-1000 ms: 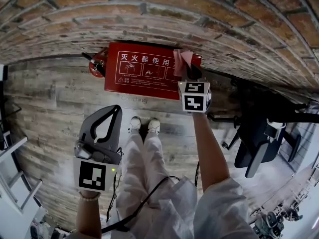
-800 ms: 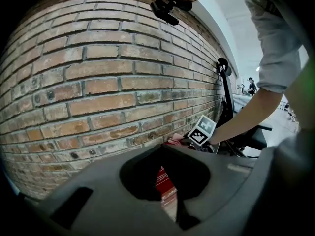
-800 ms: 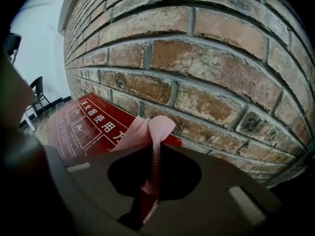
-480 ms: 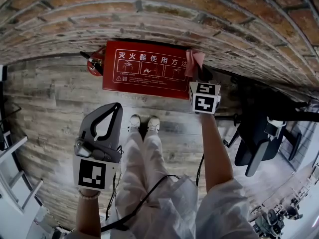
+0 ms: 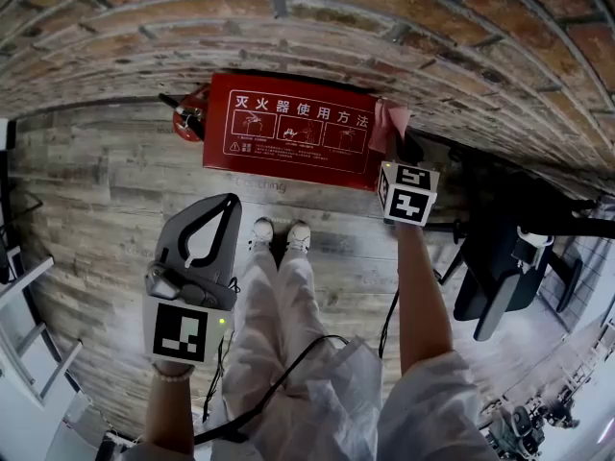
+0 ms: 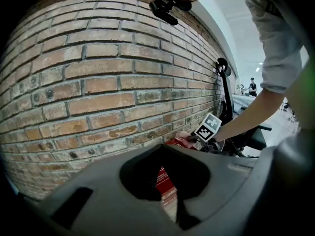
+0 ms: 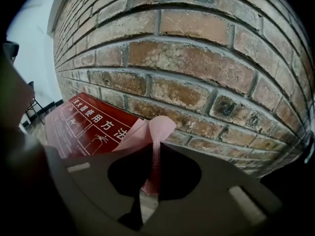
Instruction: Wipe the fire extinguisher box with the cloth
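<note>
Now, with the right gripper (image 5: 395, 145) clamped on the cloth (image 5: 390, 121), press flat at the right edge of the box (image 5: 288, 133) and sweep leftward; hold the closed, empty left gripper (image 5: 224, 206) aside.

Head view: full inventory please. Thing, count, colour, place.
box: 1, red with white print, on the floor against the wall
cloth: 1, pink, at the box's right end
extinguisher: 1, red, at the box's left end, partly hidden
wall: 1, brown brick, behind the box
floor: 1, grey wood planks
black object: 1, perhaps a chair, on the floor at right
cable: 1, black, by the legs
shoes: 2, white, in front of the box
left gripper: 1, grey, shut and empty, away from the box
right gripper: 1, shut on the cloth, at the box's right end
</note>
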### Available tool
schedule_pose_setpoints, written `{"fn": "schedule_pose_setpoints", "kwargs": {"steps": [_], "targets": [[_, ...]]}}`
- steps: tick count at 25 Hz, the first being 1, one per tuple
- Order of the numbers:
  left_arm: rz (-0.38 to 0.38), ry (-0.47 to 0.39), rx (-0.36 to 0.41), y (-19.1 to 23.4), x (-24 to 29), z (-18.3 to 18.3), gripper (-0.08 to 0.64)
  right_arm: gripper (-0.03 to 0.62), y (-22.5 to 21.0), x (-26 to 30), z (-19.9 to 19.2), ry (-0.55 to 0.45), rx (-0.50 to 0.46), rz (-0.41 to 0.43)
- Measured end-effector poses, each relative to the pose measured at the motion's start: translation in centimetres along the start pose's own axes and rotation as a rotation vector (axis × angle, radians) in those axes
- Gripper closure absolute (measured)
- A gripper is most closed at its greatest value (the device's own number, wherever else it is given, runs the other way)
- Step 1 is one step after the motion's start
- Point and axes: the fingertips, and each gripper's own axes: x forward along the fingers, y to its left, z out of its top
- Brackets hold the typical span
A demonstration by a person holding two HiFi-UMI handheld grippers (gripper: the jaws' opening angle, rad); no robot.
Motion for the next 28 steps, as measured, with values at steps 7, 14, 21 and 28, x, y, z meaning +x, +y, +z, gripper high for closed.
{"fn": "schedule_pose_setpoints", "kwargs": {"steps": [7,14,21,28], "targets": [[0.020,-0.009,-0.011,0.9,-0.8,0.1,0.560,0.565,2.0,-3.9,1.8,-0.078,0.008,0.055],[0.055,-0.016,-0.048,2.3,-1.8,-0.5,0.560,0.565,11.1,-6.9,4.8,-0.154,-0.004,0.237],[0.084,-0.010,-0.052,3.5,-3.4,-1.7,0.560,0.565,22.2,-7.3,7.5,-0.205,-0.041,0.458],[0.130,0.000,-0.093,4.8,-5.1,-3.0,0.560,0.565,31.7,-6.6,8.4,-0.228,-0.121,0.621]]}}
